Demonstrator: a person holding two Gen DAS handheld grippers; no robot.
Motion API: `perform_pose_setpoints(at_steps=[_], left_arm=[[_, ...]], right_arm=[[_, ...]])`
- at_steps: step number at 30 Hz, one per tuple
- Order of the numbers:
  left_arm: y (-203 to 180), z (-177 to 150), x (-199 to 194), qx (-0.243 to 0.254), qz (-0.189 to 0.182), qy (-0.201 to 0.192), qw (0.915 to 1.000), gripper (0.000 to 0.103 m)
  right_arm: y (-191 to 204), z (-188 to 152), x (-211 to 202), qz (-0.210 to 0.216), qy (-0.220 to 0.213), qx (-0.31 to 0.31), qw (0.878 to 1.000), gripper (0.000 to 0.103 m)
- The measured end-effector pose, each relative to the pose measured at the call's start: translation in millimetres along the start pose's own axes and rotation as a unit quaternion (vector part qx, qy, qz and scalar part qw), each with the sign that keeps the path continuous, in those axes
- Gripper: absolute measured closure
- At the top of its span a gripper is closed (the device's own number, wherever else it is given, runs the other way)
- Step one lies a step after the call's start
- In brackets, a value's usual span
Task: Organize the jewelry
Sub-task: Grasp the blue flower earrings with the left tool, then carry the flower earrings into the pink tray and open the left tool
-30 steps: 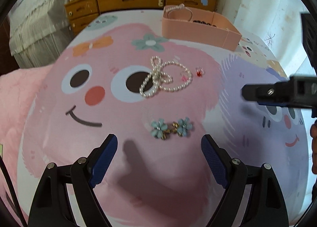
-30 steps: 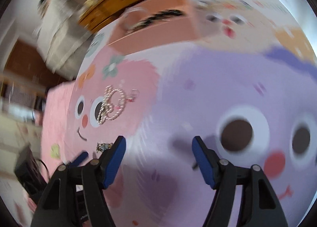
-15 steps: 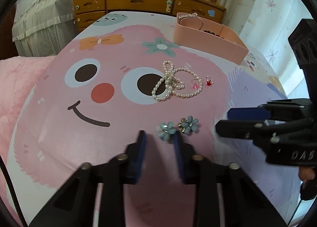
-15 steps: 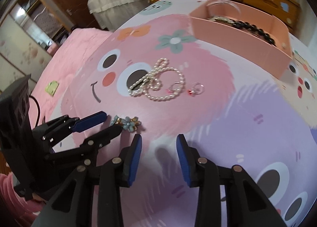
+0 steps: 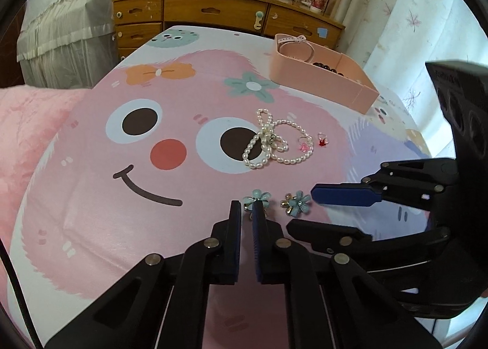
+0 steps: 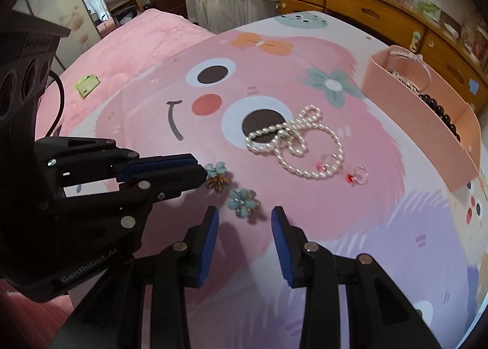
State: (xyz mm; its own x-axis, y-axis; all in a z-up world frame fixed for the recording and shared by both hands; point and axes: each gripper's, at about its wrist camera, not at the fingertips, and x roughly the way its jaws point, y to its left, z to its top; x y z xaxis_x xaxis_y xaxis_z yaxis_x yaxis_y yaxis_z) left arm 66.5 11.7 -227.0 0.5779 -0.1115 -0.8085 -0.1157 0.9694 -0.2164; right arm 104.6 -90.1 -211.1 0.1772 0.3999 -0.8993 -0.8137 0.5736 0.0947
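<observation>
A: How far along is the tidying? The worktop (image 5: 91, 227) with the cartoon-face cover carries the pink tray (image 5: 323, 79), which already holds a bracelet and dark beads.

B: So some is done. Left out are the pearl necklace (image 5: 271, 141), two rings (image 5: 314, 141) just beside it, and two blue flower earrings nearer us.

A: And the tools?

B: The left hand-held gripper (image 5: 246, 211) lies low over the cover, fingers nearly closed with the left flower earring (image 5: 256, 198) at their tips; whether it is pinched I cannot tell. The right hand-held gripper (image 6: 244, 222) is released, its fingers either side of the other flower earring (image 6: 242, 201), not touching it.
</observation>
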Motion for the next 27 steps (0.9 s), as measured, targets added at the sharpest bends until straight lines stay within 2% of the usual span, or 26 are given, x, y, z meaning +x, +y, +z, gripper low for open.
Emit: perform_pose_setpoints(at_steps=[1,3,5,8,13,14,15,16,22,27], left_arm=[[3.1,0.8,-0.2,-0.006,-0.010,0.001,0.9999,0.098],[8.4,3.4,1.0,-0.016,-0.029,0.010,0.9994,0.085],[10.6,7.9,3.5,-0.025,-0.039,0.020,0.9987,0.078],[7.7,12.2,5.4,-0.020,-0.047,0.017,0.9985,0.065],[-4.4,12.2,15.0,0.006,-0.029,0.029,0.9991,0.065],[-5.7,12.0,17.3,0.005,-0.026,0.031,0.9992,0.070],[-5.4,12.5,19.2,0.005,-0.023,0.032,0.9992,0.083],[-5.8,12.3,20.8,0.006,-0.017,0.035,0.9992,0.085],[-10.3,18.0,9.7,0.027,-0.010,0.017,0.9994,0.085],[-15.1,43.0,-0.6,0.035,-0.018,0.012,0.9991,0.085]], right_arm=[[1.1,0.5,0.9,-0.003,-0.002,-0.003,1.000,0.067],[2.6,1.0,1.6,-0.008,-0.008,-0.008,1.000,0.068],[3.8,1.1,3.5,-0.007,-0.004,-0.012,1.000,0.083],[7.8,1.7,4.2,-0.014,-0.007,-0.021,1.000,0.084],[8.6,-1.5,-1.2,-0.026,-0.009,-0.024,0.999,0.084],[6.5,-3.5,-3.7,-0.029,-0.008,-0.022,0.999,0.084],[5.5,-5.6,-5.2,-0.032,-0.006,-0.022,0.999,0.084],[3.5,-7.5,-7.1,-0.035,-0.005,-0.019,0.999,0.084],[-22.2,-11.6,-23.9,-0.032,-0.014,0.037,0.999,0.084],[-45.4,-7.1,-36.8,-0.031,-0.033,0.095,0.994,0.084]])
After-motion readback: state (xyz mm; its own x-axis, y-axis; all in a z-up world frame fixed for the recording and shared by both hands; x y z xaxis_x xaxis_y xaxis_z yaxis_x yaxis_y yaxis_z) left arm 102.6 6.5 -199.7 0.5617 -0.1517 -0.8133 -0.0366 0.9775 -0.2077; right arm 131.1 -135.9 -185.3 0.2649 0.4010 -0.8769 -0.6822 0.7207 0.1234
